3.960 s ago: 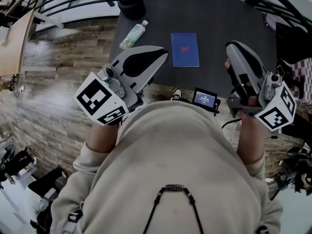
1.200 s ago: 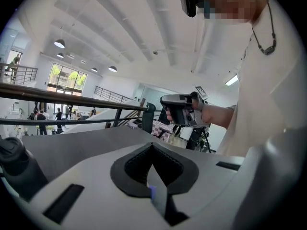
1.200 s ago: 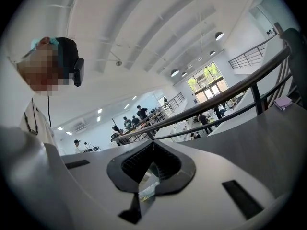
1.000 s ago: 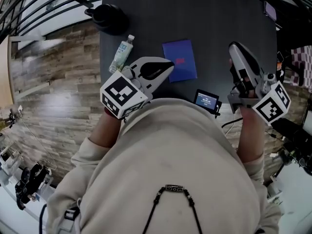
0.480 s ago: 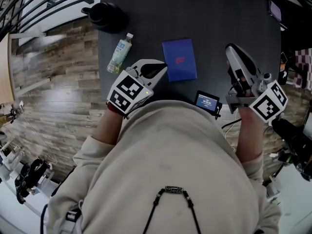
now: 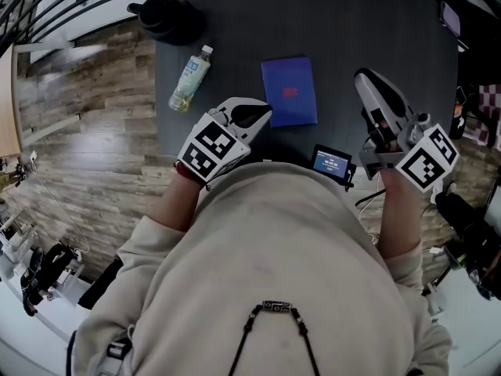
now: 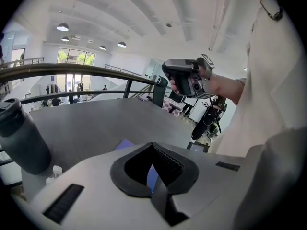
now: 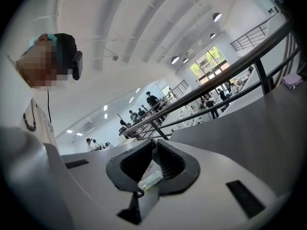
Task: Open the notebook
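Looking steeply down from a head camera over a person's pale sweatshirt onto a dark desk (image 6: 376,22). A blue notebook (image 6: 290,91) lies flat and closed near the desk's front edge, between the two hand-held tools.

The left claw (image 6: 264,111) has its jaws pressed together at the tips and holds nothing. Its nose sits just beside the notebook's near-left corner. In the left gripper view, a sliver of blue cover shows through the loop behind the joined tips (image 7: 152,146).

The right claw (image 6: 360,78) is off to the notebook's right, well apart from it. Its jaws are all but together and only just starting to ease apart, with nothing between them (image 8: 153,142).

Over the last few seconds both hands have sunk toward the desk, the left more than the right. The left claw has also tipped further downward and drawn in close to the notebook. The notebook itself has not moved or lifted.

This reads as the end of the approach — the opening has not begun. The cover's edge most likely still needs catching.

A plastic bottle (image 6: 190,78) and a dark flask (image 6: 168,18) lie further left. A small screen device (image 6: 331,163) sits at the front edge.
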`<move>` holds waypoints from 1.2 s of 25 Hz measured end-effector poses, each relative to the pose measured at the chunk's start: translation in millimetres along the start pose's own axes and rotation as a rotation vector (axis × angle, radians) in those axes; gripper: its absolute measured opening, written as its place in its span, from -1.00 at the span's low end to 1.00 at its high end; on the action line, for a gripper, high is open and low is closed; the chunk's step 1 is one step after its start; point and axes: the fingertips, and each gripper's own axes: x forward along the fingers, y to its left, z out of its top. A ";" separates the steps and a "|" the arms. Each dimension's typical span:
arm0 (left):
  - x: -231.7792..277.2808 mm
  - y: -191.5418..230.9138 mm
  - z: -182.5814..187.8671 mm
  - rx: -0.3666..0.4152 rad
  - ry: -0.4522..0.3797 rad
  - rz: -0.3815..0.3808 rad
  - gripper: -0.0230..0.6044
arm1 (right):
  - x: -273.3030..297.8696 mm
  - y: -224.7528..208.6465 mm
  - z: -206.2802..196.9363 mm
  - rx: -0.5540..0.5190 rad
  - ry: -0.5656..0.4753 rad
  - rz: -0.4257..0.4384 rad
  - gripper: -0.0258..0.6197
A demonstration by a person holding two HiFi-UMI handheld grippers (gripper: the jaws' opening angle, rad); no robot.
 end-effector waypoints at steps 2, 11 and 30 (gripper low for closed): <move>3.4 -2.5 -4.1 -0.002 0.013 0.000 -0.92 | 2.3 -4.2 -3.7 0.007 0.012 0.006 -0.83; 11.9 -1.7 -20.5 -0.096 0.015 0.004 -0.92 | 17.6 -22.8 -18.4 0.031 0.060 0.020 -0.75; 63.9 -7.1 -86.2 0.043 0.283 0.059 -0.93 | 36.2 -72.4 -68.3 0.085 0.204 0.002 -0.61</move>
